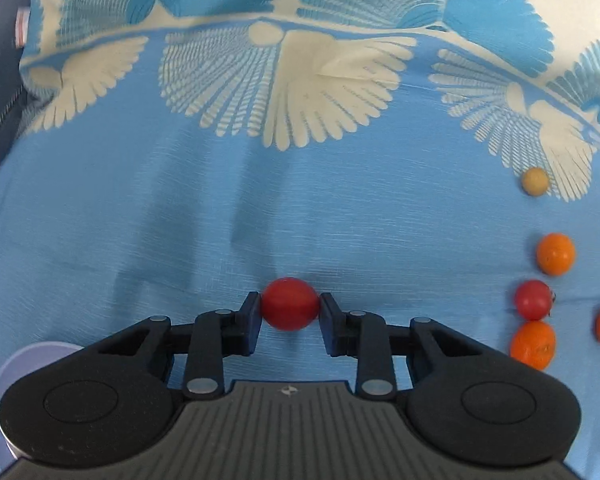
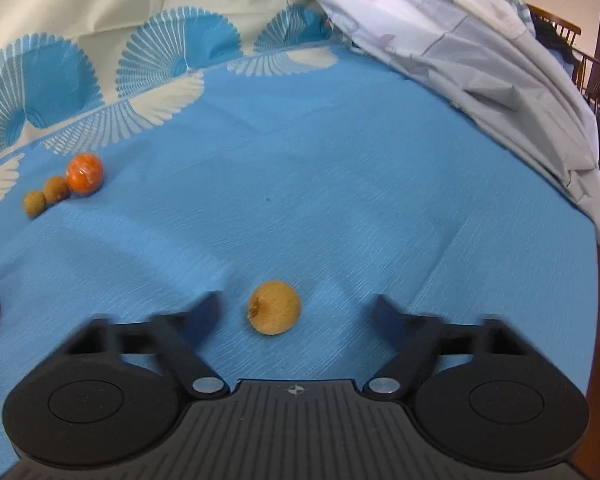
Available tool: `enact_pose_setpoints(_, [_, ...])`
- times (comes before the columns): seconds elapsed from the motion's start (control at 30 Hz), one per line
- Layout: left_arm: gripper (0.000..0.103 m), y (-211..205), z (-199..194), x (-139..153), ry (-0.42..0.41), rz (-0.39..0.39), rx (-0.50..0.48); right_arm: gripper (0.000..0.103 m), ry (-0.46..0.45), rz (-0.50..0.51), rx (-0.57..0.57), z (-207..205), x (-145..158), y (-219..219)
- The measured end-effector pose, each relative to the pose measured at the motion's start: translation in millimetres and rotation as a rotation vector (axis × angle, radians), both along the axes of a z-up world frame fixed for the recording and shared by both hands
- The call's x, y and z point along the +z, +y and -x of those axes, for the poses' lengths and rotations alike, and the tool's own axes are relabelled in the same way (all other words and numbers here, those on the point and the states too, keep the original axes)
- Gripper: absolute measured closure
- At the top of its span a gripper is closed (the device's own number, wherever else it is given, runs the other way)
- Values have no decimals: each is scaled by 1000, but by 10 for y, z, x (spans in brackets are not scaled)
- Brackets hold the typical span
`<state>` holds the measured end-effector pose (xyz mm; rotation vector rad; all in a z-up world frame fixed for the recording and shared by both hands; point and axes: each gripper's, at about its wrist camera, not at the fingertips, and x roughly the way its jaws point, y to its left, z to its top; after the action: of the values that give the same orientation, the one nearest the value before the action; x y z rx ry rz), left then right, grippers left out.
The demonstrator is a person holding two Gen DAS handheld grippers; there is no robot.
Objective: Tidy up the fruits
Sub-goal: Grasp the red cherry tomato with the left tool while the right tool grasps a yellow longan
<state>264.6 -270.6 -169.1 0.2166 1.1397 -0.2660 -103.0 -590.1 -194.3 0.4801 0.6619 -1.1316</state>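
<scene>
Two fruits lined up, one caught

My left gripper point(image 1: 289, 305) is clamped on a cherry tomato point(image 1: 289, 303) resting on the blue tablecloth point(image 1: 340, 208); my right gripper point(image 2: 296, 308) stands apart around a longan point(image 2: 274, 306), pads not touching, straddling it for a centred pinch.

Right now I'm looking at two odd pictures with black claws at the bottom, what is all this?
Each picture comes from a camera on a hand-held gripper, looking along its two fingers. The left gripper is shut on a red tomato. In the other picture, the right gripper frames a tan fruit without touching it. Everything lies on a blue patterned cloth: oranges, another tomato and small brown fruits.
</scene>
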Motion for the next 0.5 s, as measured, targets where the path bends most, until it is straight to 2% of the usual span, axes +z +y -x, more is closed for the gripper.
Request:
enact_pose_setpoints(0.03, [69,-13,24,16,3,2,-12,76,6,10,15,-9,23,23])
enact_pose_setpoints(0.1, [69,-13,87,51,16,16,-12,76,14,7,24,-11,53,43])
enact_pose_setpoints(0.27, [69,55,400,343,6,72,-19,76,-47,4,62,47,231,186])
enact_pose_setpoints(0.37, [69,142,684,594,-26,77,-38,76,-93,18,147,37,467,449])
enact_pose_setpoints(0.5, [69,375,1101,921,-53,83,-58,76,-150,13,316,-18,810,984])
